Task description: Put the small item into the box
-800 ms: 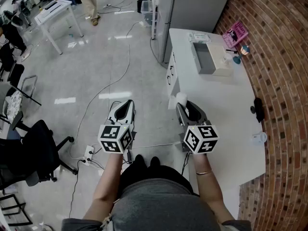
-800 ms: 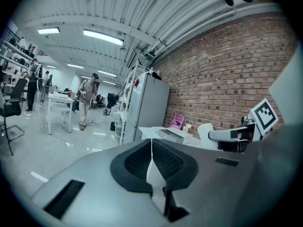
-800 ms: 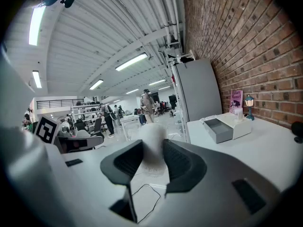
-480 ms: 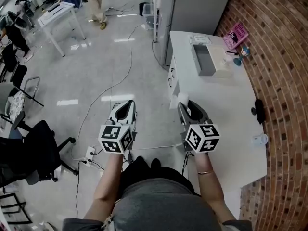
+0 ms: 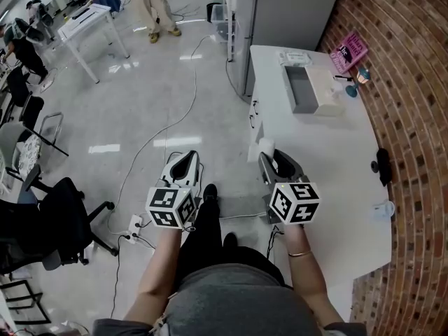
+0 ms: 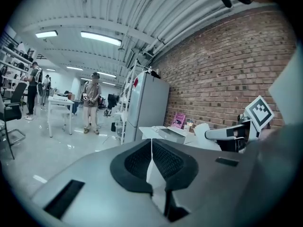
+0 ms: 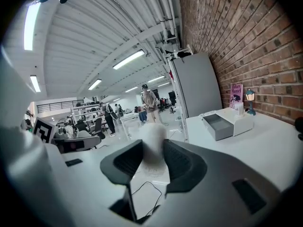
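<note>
A pink book [image 5: 353, 50] leans on the brick wall [image 5: 413, 117] beside what may be a small lamp [image 5: 362, 75].

White item [image 7: 151, 137] in tool [image 7: 152, 151]; box [image 5: 309, 91] apart

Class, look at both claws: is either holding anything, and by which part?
The right claw grips the small white item by its sides, its top poking past the jaws. The left claw is shut, empty.

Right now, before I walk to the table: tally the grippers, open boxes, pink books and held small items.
2 grippers: left gripper, right gripper
1 open box
1 pink book
1 small item, white, between the right gripper's jaws
Total: 5
</note>
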Tool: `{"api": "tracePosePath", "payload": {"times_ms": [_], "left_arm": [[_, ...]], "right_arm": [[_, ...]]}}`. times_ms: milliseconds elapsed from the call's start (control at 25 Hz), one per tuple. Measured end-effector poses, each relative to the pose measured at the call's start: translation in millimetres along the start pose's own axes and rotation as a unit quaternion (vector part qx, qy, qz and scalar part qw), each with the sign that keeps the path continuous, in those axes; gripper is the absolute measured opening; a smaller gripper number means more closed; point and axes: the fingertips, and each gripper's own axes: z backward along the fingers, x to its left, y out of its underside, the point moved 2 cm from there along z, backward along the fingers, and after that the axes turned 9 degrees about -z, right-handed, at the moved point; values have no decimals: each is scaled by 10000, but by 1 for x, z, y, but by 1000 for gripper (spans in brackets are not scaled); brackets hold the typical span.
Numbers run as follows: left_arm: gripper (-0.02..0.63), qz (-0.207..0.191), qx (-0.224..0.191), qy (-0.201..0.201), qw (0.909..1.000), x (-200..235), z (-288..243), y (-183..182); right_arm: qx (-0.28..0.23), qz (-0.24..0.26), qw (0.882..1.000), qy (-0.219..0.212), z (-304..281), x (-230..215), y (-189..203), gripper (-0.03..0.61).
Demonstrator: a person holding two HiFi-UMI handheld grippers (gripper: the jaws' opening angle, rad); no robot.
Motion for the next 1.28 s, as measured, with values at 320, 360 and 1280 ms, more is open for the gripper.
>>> {"api": "tracePosePath", "payload": {"times_ms": [320, 360, 1280], "left_arm": [[26, 107, 128, 128, 9998, 26, -64, 8], [26, 117, 136, 149, 9997, 33, -74, 8], [26, 177, 320, 774, 9963, 177, -261, -25]], "right_arm": [[217, -105, 9997, 44, -56, -19, -3, 152], [242, -107, 9996, 57, -67, -20, -5, 152], [349, -193, 9948, 933, -259, -54, -83, 152]]}}
